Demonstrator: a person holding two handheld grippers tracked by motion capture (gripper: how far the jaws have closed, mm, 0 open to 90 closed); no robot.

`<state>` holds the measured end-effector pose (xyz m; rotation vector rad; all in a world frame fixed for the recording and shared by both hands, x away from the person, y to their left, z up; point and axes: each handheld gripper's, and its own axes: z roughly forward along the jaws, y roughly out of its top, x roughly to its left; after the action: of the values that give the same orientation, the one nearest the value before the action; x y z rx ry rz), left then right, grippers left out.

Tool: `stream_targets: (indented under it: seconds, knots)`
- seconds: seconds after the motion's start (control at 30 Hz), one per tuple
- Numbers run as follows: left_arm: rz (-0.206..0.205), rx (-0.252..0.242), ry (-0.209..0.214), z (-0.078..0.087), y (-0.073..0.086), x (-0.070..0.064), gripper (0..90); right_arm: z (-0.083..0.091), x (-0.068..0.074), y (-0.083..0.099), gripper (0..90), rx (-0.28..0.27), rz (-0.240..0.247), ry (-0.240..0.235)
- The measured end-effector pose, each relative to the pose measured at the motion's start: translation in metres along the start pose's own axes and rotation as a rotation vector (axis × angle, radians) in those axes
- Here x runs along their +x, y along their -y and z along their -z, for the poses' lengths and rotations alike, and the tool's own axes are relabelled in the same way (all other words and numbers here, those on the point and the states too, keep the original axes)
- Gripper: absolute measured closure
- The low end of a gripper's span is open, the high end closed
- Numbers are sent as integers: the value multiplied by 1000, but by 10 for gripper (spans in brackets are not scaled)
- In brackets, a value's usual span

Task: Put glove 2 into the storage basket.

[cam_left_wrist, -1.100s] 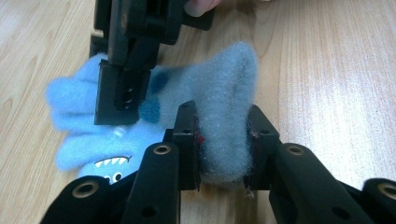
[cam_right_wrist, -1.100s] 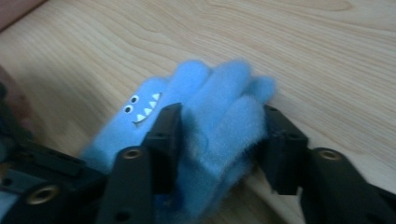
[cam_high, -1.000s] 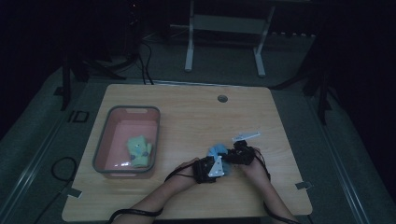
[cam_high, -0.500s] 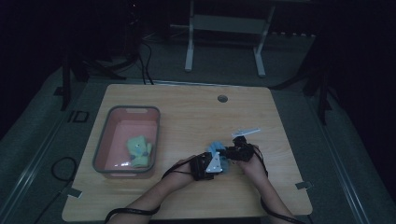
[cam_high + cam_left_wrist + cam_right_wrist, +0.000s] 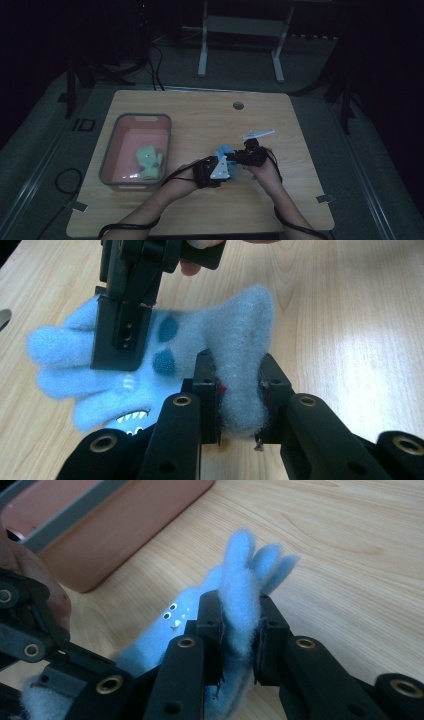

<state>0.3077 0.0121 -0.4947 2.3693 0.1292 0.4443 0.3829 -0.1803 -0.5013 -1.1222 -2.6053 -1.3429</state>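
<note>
Where jaws clamp, blue glove (image 5: 235, 340) fabric hidden | fingers (image 5: 260, 560) blurred

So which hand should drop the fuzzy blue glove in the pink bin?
Probably the left. Both tongs pinch the glove, but the left tongs sit on the side nearer the bin, which already holds a green one. The right tongs would need to reach across.
</note>
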Motion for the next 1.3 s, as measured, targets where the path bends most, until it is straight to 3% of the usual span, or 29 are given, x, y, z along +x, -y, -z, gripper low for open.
stream_targets:
  seconds: [0.47, 1.0, 1.3]
  knots:
    - [8, 29, -37, 42, 6, 9, 765, -12, 26, -29, 775, -17, 53, -35]
    - [50, 66, -79, 81, 29, 21, 764, -43, 58, -70, 775, 1, 119, -79]
    - [72, 96, -99, 102, 45, 26, 764, -64, 74, -85, 775, 0, 133, -110]
